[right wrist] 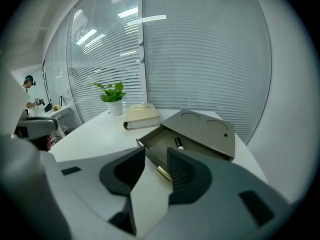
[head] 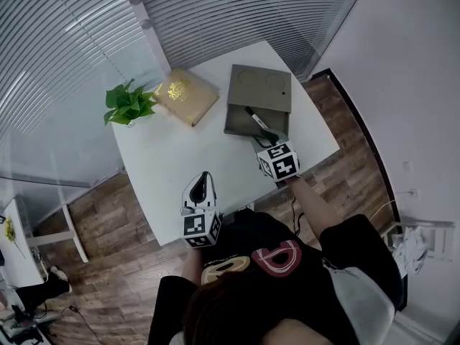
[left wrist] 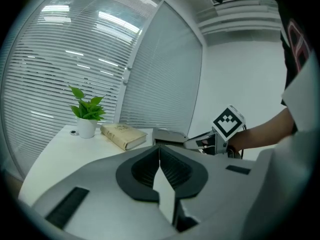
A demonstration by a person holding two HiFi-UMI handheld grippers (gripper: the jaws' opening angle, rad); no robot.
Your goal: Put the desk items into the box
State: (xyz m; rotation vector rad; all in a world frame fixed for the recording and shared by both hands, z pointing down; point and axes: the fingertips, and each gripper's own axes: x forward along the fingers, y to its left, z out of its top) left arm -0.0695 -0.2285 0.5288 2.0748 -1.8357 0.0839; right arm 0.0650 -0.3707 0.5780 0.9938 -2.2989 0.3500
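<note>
Pen (head: pixel 255 118) lies in the open tray of the grey box (head: pixel 260 85) on the white table (head: pixel 180 157). Right gripper (right wrist: pixel 156 160) hovers at the tray's near edge, jaws spread wide, nothing between them. Left gripper (left wrist: pixel 160 156) hangs by the table's front edge, jaws pressed together, empty.

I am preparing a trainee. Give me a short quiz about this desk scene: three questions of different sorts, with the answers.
1. True or false: the book lies inside the grey box.
2. Which claw stands open? A) left claw B) right claw
3. Fill in: a ___ lies inside the open box.
Key: 1 false, it lies on the table beside the box; 2 B; 3 pen.
</note>
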